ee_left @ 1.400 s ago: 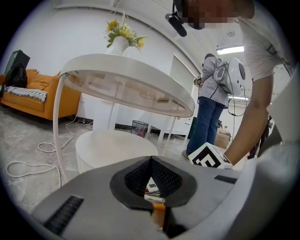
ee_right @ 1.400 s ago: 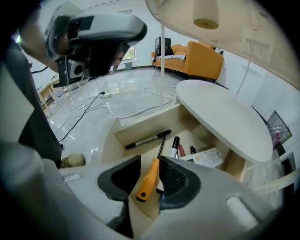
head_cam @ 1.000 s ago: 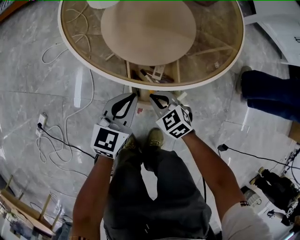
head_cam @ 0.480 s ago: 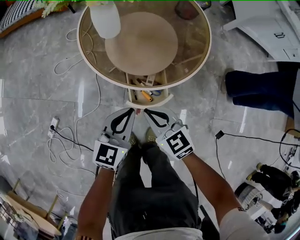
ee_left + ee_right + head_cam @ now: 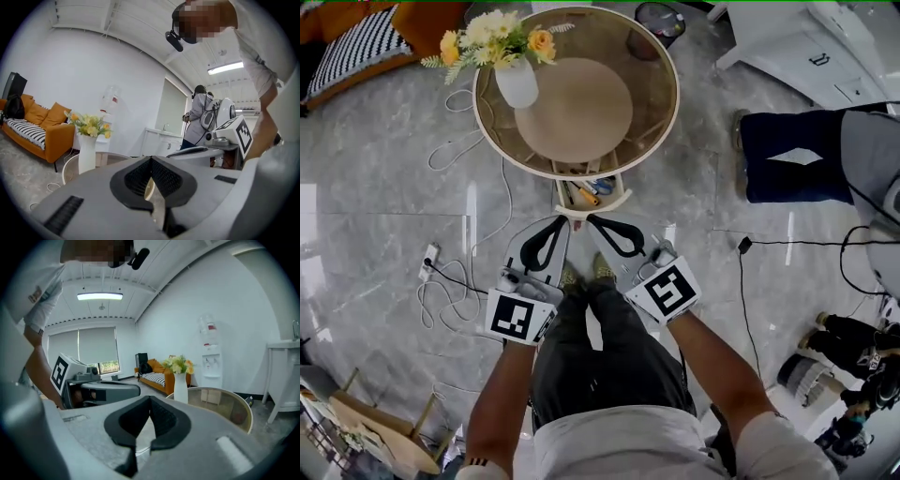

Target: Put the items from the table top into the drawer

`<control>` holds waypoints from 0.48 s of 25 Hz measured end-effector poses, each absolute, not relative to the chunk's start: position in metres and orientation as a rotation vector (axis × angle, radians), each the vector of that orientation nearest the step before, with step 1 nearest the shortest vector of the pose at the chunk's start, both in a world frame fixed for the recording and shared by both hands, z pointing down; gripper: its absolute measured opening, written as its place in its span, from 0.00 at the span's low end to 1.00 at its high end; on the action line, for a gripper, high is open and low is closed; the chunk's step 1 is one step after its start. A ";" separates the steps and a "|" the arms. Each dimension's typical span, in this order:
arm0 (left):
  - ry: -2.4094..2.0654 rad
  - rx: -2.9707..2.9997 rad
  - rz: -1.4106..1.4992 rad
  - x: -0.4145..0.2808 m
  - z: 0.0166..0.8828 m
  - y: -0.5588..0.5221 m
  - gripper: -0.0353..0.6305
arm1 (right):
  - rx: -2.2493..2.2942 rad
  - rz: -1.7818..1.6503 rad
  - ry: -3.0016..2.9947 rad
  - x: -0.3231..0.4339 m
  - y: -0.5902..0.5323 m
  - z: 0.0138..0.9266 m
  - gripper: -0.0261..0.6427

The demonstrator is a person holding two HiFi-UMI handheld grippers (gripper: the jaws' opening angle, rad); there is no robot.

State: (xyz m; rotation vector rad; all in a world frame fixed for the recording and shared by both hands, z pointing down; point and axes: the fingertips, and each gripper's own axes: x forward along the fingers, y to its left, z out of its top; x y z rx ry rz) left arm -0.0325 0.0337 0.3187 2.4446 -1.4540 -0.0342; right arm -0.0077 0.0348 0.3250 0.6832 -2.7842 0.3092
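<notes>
While the small white drawer under the round glass worktop stands open with assorted tools inside, only a white vase of yellow flowers stands on top. The left hand-held gripper and right hand-held gripper are closed and empty, so probably only shutting the drawer remains.

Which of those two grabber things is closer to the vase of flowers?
Left. The left gripper is held short of the table, on the side where the vase stands; the right gripper is beside it, further across from the vase.
</notes>
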 end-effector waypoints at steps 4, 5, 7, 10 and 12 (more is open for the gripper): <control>-1.462 2.465 -0.072 -0.025 0.272 0.044 0.05 | 0.716 0.261 -2.848 0.004 0.044 0.274 0.04; -1.463 2.473 -0.079 -0.023 0.261 0.046 0.05 | 0.722 0.261 -2.863 0.006 0.046 0.262 0.04; -1.460 2.498 -0.088 -0.017 0.238 0.049 0.05 | 0.729 0.263 -2.891 0.010 0.048 0.238 0.04; -1.452 2.548 -0.092 -0.007 0.203 0.055 0.05 | 0.727 0.198 -2.930 0.018 0.052 0.208 0.04; -1.447 2.579 -0.090 0.000 0.182 0.061 0.05 | 0.723 0.172 -2.957 0.022 0.057 0.190 0.04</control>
